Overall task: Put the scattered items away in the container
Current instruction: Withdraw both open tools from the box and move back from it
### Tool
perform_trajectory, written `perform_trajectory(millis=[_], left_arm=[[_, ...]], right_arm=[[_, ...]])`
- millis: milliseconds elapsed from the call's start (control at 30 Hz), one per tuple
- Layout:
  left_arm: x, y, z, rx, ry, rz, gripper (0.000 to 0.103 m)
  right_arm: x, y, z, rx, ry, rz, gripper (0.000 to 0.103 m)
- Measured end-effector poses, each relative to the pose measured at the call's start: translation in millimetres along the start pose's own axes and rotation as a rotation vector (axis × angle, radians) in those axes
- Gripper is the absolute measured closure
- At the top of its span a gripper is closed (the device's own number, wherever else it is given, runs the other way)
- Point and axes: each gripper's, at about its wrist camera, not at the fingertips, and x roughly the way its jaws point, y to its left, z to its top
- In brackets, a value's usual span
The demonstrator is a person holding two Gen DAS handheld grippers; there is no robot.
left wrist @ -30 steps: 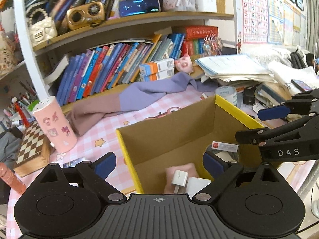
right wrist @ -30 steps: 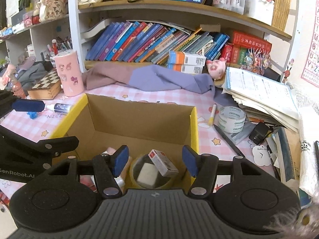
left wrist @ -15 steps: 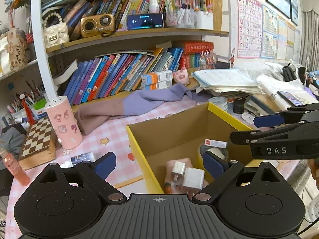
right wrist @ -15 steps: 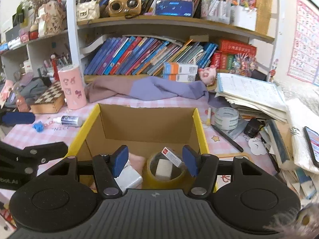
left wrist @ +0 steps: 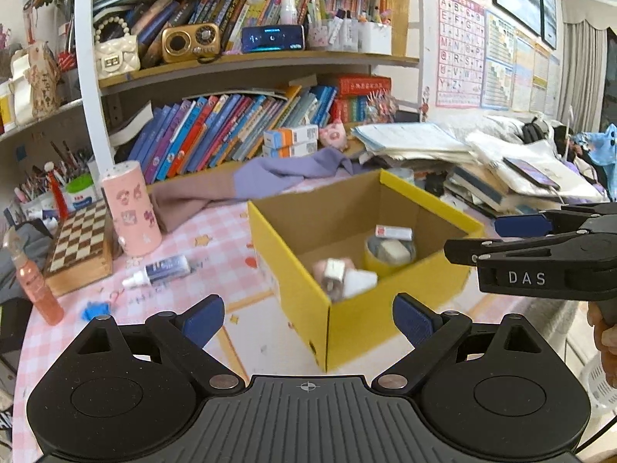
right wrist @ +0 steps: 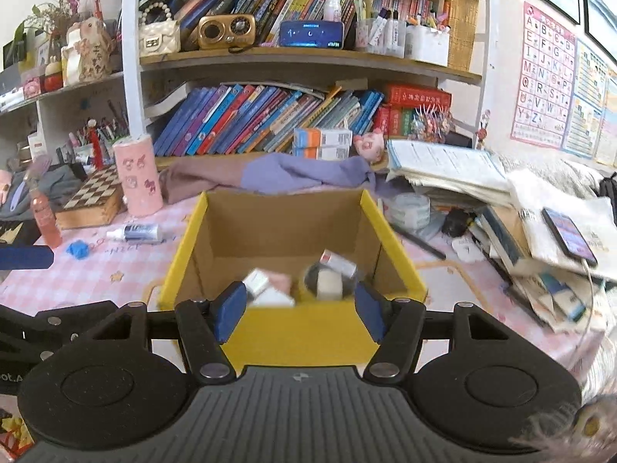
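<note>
The yellow cardboard box (left wrist: 347, 332) (right wrist: 308, 339) stands on the pink checked tablecloth. It holds a yellow tape roll (left wrist: 389, 252) (right wrist: 327, 281), a small white-and-red carton (left wrist: 393, 232), white plugs (left wrist: 347, 276) (right wrist: 262, 285) and a pink item. My left gripper (left wrist: 308, 320) is open and empty, short of the box's near left corner. My right gripper (right wrist: 300, 310) hovers before the box's near wall. Its jaws are opening and nothing is between them. It also shows from the side as the right gripper (left wrist: 489, 237) by the box's right rim. A blue-labelled dropper bottle (left wrist: 162, 270) (right wrist: 135, 232) and a small blue piece (left wrist: 94, 308) (right wrist: 78, 249) lie left of the box.
A pink cylinder (left wrist: 131, 208), a chessboard box (left wrist: 79, 247) and an orange-pink bottle (left wrist: 34, 281) stand at the left. A purple cloth (right wrist: 293, 173) lies behind the box, below full bookshelves. Stacked papers, books, a phone (right wrist: 568, 235) and a tape roll (right wrist: 408, 210) crowd the right.
Both grippers have drawn back from over the box. The box now sits farther ahead, and more of the tablecloth shows. The right jaws stand slightly wider.
</note>
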Motion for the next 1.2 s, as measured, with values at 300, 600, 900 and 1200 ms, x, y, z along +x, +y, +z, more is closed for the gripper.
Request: perform_trajectory(millis=[300, 600, 900, 1200], left_arm=[[-27, -4, -27, 0.007, 0.033, -0.014, 0.007], [-40, -3, -44, -0.017, 0.058, 0.002, 0.007], [-51, 5, -60, -0.057, 0.081, 0.016, 0.007], [-68, 28, -81, -0.137, 0.092, 0.071, 0.007]], right_arm=[[-36, 13, -40, 0.042, 0.054, -0.029, 0.041], [-54, 17, -61, 0.061, 0.078, -0.047, 0.04], [-57, 38, -66, 0.014, 0.102, 0.001, 0.039], [-55, 77, -70, -0.064, 0.132, 0.083, 0.037]])
